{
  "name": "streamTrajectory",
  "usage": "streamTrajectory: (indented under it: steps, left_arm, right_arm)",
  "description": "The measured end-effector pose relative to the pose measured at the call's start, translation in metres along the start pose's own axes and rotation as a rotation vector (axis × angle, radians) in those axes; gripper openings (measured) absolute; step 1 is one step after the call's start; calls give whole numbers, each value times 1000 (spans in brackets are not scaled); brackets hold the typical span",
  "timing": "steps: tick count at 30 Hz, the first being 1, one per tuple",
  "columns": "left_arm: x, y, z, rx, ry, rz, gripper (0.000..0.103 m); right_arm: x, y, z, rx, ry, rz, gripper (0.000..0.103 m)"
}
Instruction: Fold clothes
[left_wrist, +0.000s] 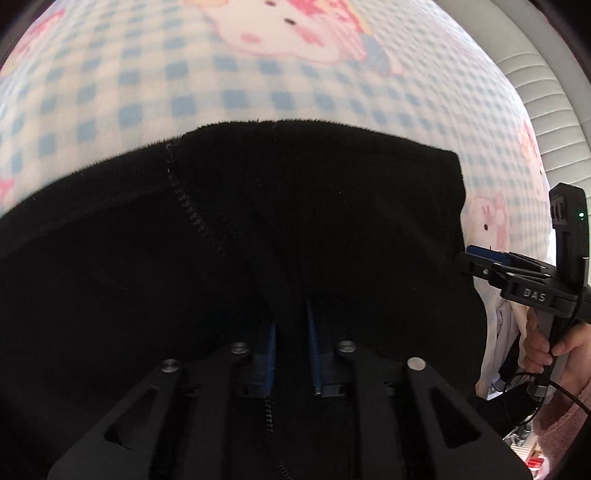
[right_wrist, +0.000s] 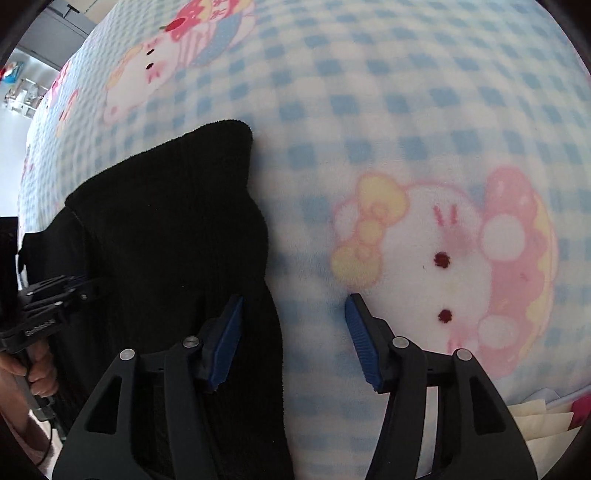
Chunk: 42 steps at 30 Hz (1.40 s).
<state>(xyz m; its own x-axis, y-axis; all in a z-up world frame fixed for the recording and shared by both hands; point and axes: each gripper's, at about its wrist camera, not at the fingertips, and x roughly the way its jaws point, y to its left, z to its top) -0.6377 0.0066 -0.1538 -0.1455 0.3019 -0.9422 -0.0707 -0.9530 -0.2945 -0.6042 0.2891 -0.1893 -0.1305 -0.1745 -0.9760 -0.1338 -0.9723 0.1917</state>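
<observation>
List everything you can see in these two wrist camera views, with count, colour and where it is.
Black fleece garment with a zipper: one, black, lying on the blanket under both grippers.
Plush checked blanket with cartoon animal prints: one, blue and white with pink and yellow figures, covering the surface beneath everything.
White ribbed panel: one, white, beyond the blanket's edge at upper right of the left wrist view.
Cream papers: a few, cream, at the blanket's edge, lower right of the right wrist view.
Left gripper: one, black with blue pads, nearly shut on the garment by its zipper.
Right gripper: one, black with blue pads, open, straddling the garment's right edge.
Hands: two, each gripping a handle.
</observation>
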Motion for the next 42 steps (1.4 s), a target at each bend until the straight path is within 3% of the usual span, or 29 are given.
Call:
streamTrajectory:
  steps: [3,5,6,8,10,12,14,16,18,21,24,26,29,33,37,42]
  left_arm:
    - [-11,0,-3,53,-25,127,19]
    - [-12,14,-6,7,-9,124,32]
    - [-15,24,-7,-38,-8,102,41]
    - [-31,44,-10,-139,-66,-22,45]
    - [-49,62,-13,-227,-159,-74,49]
    - [-48,92,-16,-274,-181,-30,49]
    - [-35,104,-23,-286,-121,2,49]
    - [-28,97,-27,-231,-70,60,47]
    - [-40,86,-38,-194,-89,39,47]
    - [-62,70,-55,-148,-139,-25,48]
    - [-60,60,-61,-83,-143,53,46]
    - [-35,41,-50,-127,-109,22,40]
    - [-28,37,-45,-192,-86,21,37]
    - [-55,-6,-76,-163,-185,-79,39]
    - [-58,-27,-117,-89,-68,-145,41]
    - [-32,-54,-186,-21,71,-149,41]
  right_arm:
    - [-7,-12,-6,29,-84,-122,47]
    - [-9,-27,-10,88,-85,-182,44]
    - [-13,-34,-12,129,-81,-163,44]
    - [-30,-38,-17,172,-101,-78,47]
    - [-46,-29,-22,133,-124,-12,48]
    - [-57,-13,-29,70,-132,44,52]
    - [-55,8,-35,24,-113,118,54]
    - [-27,38,-30,-7,-61,183,55]
    - [-8,59,-50,-59,-7,142,55]
    - [-9,74,-83,-89,-39,84,55]
    - [-25,75,-111,-32,-59,56,55]
    - [-42,81,-126,-26,-112,28,55]
    - [-55,94,-144,-58,-163,-39,55]
    - [-51,93,-170,20,-122,-5,55]
    - [-48,84,-204,90,-82,15,55]
    - [-41,75,-251,128,-18,33,55]
